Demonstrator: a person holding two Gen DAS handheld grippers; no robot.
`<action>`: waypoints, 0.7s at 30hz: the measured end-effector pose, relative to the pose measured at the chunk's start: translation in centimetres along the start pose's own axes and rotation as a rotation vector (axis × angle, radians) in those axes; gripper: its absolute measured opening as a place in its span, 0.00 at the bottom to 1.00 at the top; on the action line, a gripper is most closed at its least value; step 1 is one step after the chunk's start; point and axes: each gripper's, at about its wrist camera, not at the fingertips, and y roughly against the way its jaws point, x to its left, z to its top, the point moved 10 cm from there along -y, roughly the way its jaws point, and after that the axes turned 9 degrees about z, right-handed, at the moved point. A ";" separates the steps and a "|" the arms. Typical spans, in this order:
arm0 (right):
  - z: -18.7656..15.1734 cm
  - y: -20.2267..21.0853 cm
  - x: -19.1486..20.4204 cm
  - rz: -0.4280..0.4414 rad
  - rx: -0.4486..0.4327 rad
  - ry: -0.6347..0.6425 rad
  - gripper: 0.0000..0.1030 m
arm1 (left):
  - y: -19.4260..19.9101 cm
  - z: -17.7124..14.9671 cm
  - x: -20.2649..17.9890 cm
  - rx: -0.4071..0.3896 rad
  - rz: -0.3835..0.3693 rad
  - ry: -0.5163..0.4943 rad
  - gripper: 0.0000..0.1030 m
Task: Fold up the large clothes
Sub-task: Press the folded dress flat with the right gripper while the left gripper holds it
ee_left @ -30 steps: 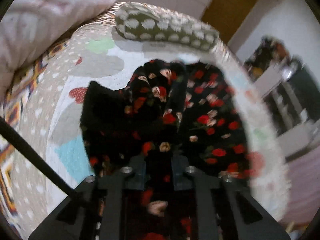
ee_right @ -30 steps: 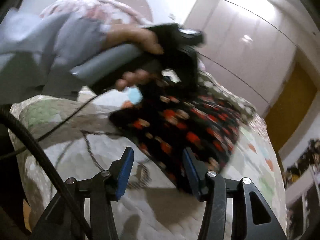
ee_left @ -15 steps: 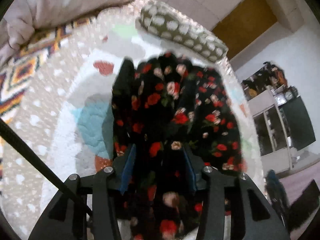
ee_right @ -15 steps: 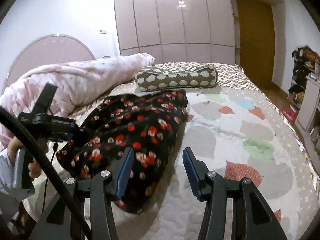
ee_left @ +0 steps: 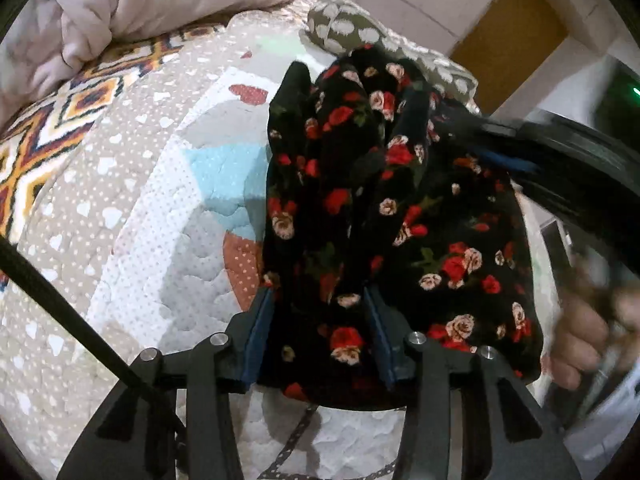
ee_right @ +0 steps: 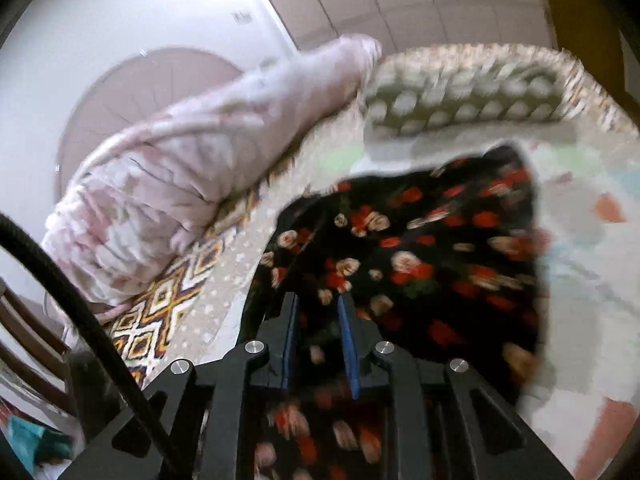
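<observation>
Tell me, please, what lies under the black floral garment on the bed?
The floral garment rests on a patchwork quilt; the patches directly beneath it are covered, so nothing more can be told.

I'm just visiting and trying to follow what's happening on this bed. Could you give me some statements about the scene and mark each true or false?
1. The garment is black with red and cream roses. True.
2. It lies on a bare wooden floor. False: it lies on a patterned quilt.
3. A spotted olive pillow sits beyond the garment. True.
4. The right hand-held gripper is nowhere near the fabric. False: its jaws are closing with floral fabric between them.
</observation>
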 end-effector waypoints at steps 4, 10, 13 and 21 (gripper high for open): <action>0.1 -6.9 -0.7 -0.013 0.103 -0.035 0.22 | -0.1 0.3 0.6 -0.022 0.009 0.006 0.43; 0.5 -9.7 -0.6 -0.087 0.144 0.011 0.22 | -0.2 0.4 1.0 -0.024 -0.032 0.040 0.48; 1.2 -7.8 0.6 -0.116 0.114 0.076 0.22 | 0.4 0.2 0.9 -0.022 -0.048 0.037 0.48; 2.4 -8.8 2.4 -0.106 0.101 0.064 0.22 | 5.2 -0.8 2.1 -0.103 0.019 0.000 0.59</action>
